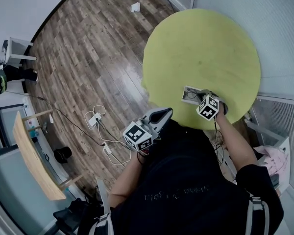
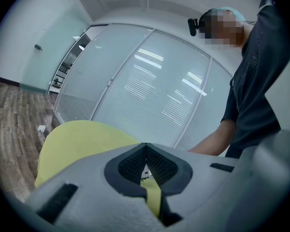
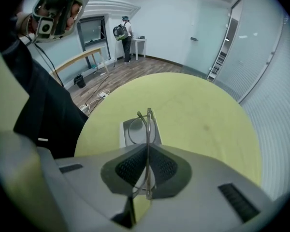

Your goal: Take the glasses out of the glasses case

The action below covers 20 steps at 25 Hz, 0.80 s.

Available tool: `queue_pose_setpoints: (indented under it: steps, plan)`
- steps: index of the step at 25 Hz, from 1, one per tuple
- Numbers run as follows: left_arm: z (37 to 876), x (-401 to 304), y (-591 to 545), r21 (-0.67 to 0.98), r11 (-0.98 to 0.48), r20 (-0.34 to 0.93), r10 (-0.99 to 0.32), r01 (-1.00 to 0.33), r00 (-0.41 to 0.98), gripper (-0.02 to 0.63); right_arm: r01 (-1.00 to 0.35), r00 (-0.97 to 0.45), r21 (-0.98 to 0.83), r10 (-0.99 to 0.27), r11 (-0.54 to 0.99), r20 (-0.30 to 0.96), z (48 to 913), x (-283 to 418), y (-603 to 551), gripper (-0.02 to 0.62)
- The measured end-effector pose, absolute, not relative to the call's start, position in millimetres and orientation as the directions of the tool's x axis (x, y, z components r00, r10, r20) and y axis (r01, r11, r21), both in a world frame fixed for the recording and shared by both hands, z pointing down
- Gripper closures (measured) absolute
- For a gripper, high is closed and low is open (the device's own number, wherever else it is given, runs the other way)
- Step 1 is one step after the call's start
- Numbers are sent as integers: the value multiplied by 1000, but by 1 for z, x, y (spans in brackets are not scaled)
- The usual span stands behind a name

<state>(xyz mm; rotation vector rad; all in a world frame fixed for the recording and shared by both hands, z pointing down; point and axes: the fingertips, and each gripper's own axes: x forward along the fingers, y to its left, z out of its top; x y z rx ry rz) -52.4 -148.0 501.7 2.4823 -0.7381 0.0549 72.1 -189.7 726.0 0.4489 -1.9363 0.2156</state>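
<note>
The glasses [image 3: 147, 125], a thin metal frame, stand edge-on between the pads of my right gripper [image 3: 147, 151], which is shut on them. Just beyond and below lies the open grey glasses case [image 3: 126, 132] on the round yellow table [image 3: 198, 110]. From the head view the case [image 1: 190, 95] sits near the table's near edge, with the right gripper [image 1: 202, 96] over it. My left gripper [image 1: 164, 113] hovers off the table's near-left edge. Its jaws [image 2: 146, 147] are shut with nothing between them.
The yellow table [image 1: 201, 43] stands beside frosted glass partitions [image 2: 150, 81]. Cables and a power strip [image 1: 94, 120] lie on the wooden floor at the left. Farther left is a wooden desk [image 1: 32, 155]. A person [image 3: 123, 33] stands at a far table.
</note>
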Motion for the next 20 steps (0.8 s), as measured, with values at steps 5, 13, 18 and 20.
queue_pose_setpoints:
  steps: [5,13,18,20]
  plan:
    - [499,-51,-146,480,-717,182,-483,-506,857,594,-504,-399,40,-274,863,875,703,75,-190,566]
    - [495,-46,-142,464,-733,178,-474,-498,863,594,-618,-456,4,-362,786,813,671,87,-182,566]
    - [493,-41,-138,457,-745,168,-464,-486,870,594,-681,-494,-52,-405,731,769,655,91,-173,566]
    - [491,-38,-136,453,-751,165,-458,-480,873,594,-697,-507,-78,-413,713,757,650,92,-169,566]
